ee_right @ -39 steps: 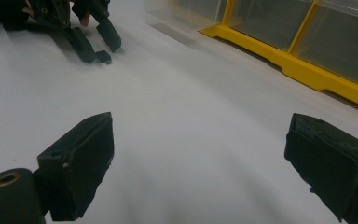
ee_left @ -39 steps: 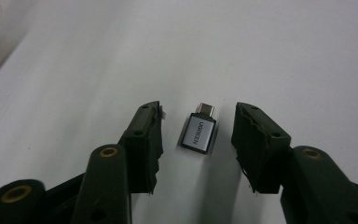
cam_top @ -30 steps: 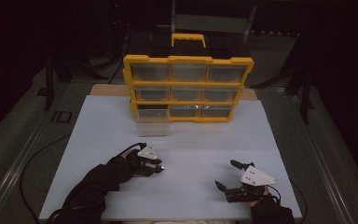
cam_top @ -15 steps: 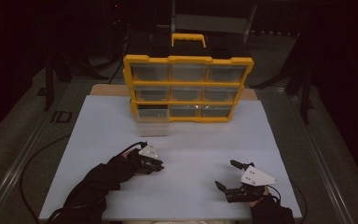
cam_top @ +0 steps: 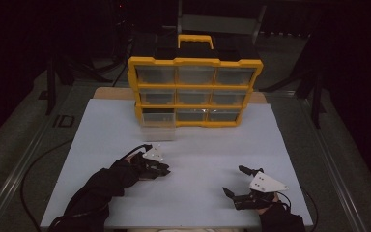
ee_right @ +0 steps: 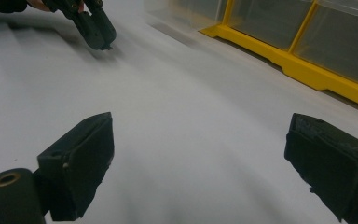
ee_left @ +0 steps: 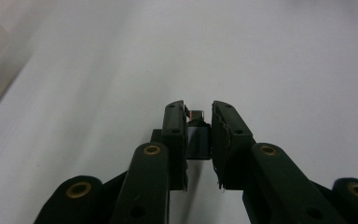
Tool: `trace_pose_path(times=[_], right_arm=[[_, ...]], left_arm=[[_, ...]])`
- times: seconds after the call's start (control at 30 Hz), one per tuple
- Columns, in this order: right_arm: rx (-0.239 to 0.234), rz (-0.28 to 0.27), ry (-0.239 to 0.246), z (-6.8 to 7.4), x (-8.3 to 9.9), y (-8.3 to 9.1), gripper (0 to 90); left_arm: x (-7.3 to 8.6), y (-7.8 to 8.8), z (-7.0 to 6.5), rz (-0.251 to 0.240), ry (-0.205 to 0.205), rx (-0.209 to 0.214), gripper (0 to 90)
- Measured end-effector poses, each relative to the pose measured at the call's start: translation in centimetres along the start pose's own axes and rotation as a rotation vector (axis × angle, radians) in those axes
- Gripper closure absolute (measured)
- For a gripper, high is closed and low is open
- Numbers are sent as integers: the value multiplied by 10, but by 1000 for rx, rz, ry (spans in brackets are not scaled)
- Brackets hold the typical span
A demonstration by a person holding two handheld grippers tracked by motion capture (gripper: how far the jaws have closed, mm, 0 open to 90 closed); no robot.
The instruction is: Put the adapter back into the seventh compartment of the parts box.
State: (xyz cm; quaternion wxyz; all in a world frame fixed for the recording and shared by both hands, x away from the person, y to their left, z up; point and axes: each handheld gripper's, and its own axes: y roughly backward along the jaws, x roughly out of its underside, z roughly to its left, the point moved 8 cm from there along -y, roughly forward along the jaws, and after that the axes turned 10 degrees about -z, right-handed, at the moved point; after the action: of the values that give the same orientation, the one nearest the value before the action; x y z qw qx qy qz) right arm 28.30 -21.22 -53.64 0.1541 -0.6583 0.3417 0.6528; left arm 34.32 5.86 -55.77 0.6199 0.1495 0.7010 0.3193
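Observation:
My left gripper [cam_top: 164,169] lies low on the white mat [cam_top: 198,145], left of centre, pointing right. Its jaws have just been closing, and in the left gripper view [ee_left: 199,109] they stand narrow, pressed on a small dark part [ee_left: 198,135] with a shiny metal end. My right gripper [cam_top: 234,180] rests near the mat's front right edge, open, with nothing between its fingers [ee_right: 200,140]. In the right gripper view the left gripper [ee_right: 98,37] is at the top left, tips down on the mat.
A yellow organiser [cam_top: 195,92] with clear drawers and a black top stands at the back of the mat. Its lower left drawer [cam_top: 158,129] is pulled out toward me. Cables trail off the left side.
The left gripper's jaws have narrowed onto the small part and it shifted slightly. The right gripper has kept still.

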Motion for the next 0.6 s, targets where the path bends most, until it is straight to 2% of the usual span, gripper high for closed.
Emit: trace_pose_path(times=[0.23,0.43,0.6], right_arm=[[0,0,-1,0,0,0,82],[1,0,-1,0,0,0,83],[0,0,-2,0,0,0,82]], left_arm=[[-6,5,0,-2,-2,2,764],[-10,9,-3,5,-20,11,764],[-15,11,-5,-7,-21,18,764]])
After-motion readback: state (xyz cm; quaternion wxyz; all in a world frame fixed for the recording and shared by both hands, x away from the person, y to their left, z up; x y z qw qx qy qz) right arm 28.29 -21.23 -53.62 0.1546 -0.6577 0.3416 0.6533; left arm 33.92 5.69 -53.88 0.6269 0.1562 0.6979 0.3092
